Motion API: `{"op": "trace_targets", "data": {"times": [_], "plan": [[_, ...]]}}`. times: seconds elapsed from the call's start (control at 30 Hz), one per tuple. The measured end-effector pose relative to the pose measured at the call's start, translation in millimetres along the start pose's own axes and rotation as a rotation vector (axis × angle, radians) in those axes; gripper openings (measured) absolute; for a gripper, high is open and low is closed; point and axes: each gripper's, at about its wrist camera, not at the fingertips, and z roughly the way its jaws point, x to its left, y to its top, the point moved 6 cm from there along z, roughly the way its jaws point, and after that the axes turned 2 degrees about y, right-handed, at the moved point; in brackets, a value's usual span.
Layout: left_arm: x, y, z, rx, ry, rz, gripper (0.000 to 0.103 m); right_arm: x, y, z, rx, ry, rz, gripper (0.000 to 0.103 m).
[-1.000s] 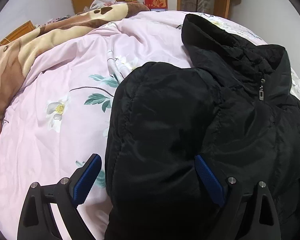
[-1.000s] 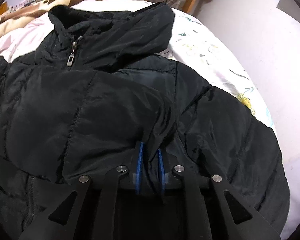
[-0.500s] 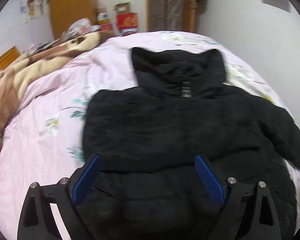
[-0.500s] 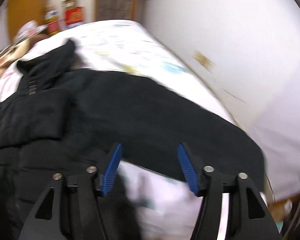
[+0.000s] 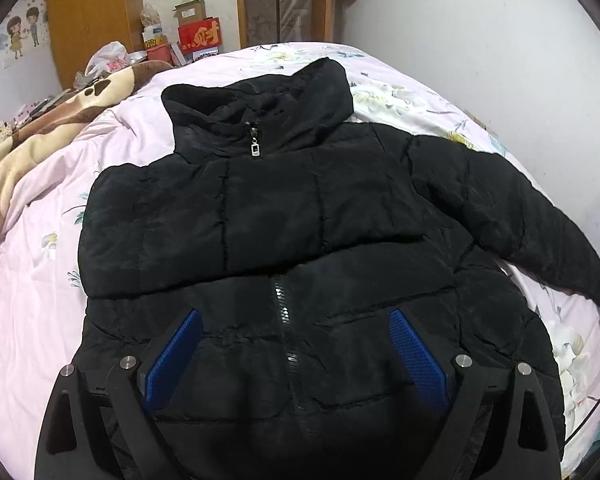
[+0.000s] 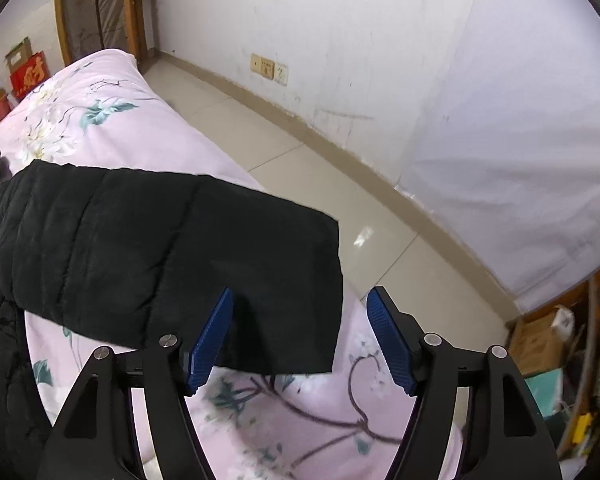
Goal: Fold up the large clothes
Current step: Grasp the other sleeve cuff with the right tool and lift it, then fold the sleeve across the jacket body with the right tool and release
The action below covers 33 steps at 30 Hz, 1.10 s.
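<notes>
A black puffer jacket [image 5: 284,216] lies front up on a pink floral bed [image 5: 32,312], zipped, collar at the far end. One sleeve is folded across its chest. The other sleeve [image 5: 532,216] stretches out to the right. My left gripper [image 5: 296,356] is open and empty above the jacket's lower front, straddling the zipper. In the right wrist view that outstretched sleeve [image 6: 172,264] lies across the bed's [image 6: 292,412] right edge. My right gripper [image 6: 300,336] is open and empty over the sleeve's cuff end.
A brown and cream blanket [image 5: 32,136] lies along the bed's left side. Boxes and bags [image 5: 180,36] stand by a wooden wardrobe beyond the bed. A white wall and tiled floor [image 6: 300,168] run along the right side. Clutter [image 6: 560,360] stands at the lower right.
My right gripper let go of the jacket, opened and swung right to the outstretched sleeve's cuff. My left gripper stayed open and pulled back, now over the jacket's lower front.
</notes>
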Motion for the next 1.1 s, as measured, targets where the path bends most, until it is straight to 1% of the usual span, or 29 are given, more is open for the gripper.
{"op": "trace_targets", "data": {"times": [0.07, 0.17, 0.27, 0.43, 0.47, 0.5, 0.53, 0.6, 0.63, 0.67, 0.7, 0.77, 0.83, 0.87, 0.93, 1.0, 1.1], "plan": [[-5.1, 0.3, 1.5, 0.001, -0.005, 0.005, 0.095, -1.0, -0.1, 9.4, 0.012, 0.010, 0.000, 0.074], [-15.1, 0.5, 3.8, 0.003, -0.005, 0.020, 0.095, 3.3, 4.5, 21.7, 0.028, 0.068, 0.021, 0.074], [-23.7, -0.5, 6.5, 0.014, -0.019, 0.025, 0.095, 2.9, 1.9, 31.6, 0.050, 0.130, 0.063, 0.074], [-30.9, -4.4, 10.1, 0.031, -0.026, 0.038, 0.095, 3.7, 0.7, 37.4, 0.065, 0.169, 0.094, 0.072], [-31.1, -5.7, 11.1, 0.040, -0.031, 0.036, 0.095, 6.0, 1.3, 39.0, 0.065, 0.175, 0.098, 0.066], [-31.0, -6.7, 11.9, 0.046, -0.036, 0.032, 0.095, 7.1, 1.6, 39.1, 0.061, 0.180, 0.101, 0.054], [-30.4, -7.6, 12.6, 0.052, -0.039, 0.030, 0.095, 9.5, 2.0, 37.3, 0.055, 0.192, 0.097, 0.050], [-28.1, -8.8, 13.3, 0.057, -0.038, 0.025, 0.095, 14.1, 3.1, 34.2, 0.046, 0.182, 0.066, 0.037], [-26.6, -9.0, 12.8, 0.056, -0.035, 0.026, 0.095, 16.6, 3.7, 31.4, 0.039, 0.174, 0.045, 0.033], [-25.0, -9.2, 12.2, 0.057, -0.034, 0.025, 0.095, 19.0, 4.7, 28.5, 0.031, 0.169, 0.030, 0.024], [-23.2, -9.4, 11.4, 0.058, -0.033, 0.024, 0.095, 21.7, 5.8, 25.6, 0.021, 0.169, 0.019, 0.020], [-19.8, -8.7, 8.7, 0.052, -0.037, 0.016, 0.095, 26.4, 9.2, 14.2, -0.017, 0.146, -0.007, 0.017], [-17.7, -7.5, 4.9, 0.041, -0.014, 0.038, 0.095, 35.8, 16.1, -5.5, -0.083, 0.121, -0.051, 0.016], [-17.4, -6.8, 2.6, 0.036, -0.016, 0.051, 0.095, 39.8, 19.4, -14.3, -0.106, 0.125, -0.063, 0.016], [-13.3, -4.8, -1.4, 0.034, -0.021, 0.048, 0.095, 47.0, 26.8, -31.1, -0.140, 0.146, -0.071, 0.015], [-7.0, -1.4, -7.1, 0.015, -0.002, 0.051, 0.095, 62.1, 36.5, -56.0, -0.188, 0.175, -0.099, 0.015], [5.9, 3.0, -12.5, 0.013, -0.010, 0.015, 0.095, 90.5, 45.0, -85.5, -0.235, 0.219, -0.150, 0.015]]}}
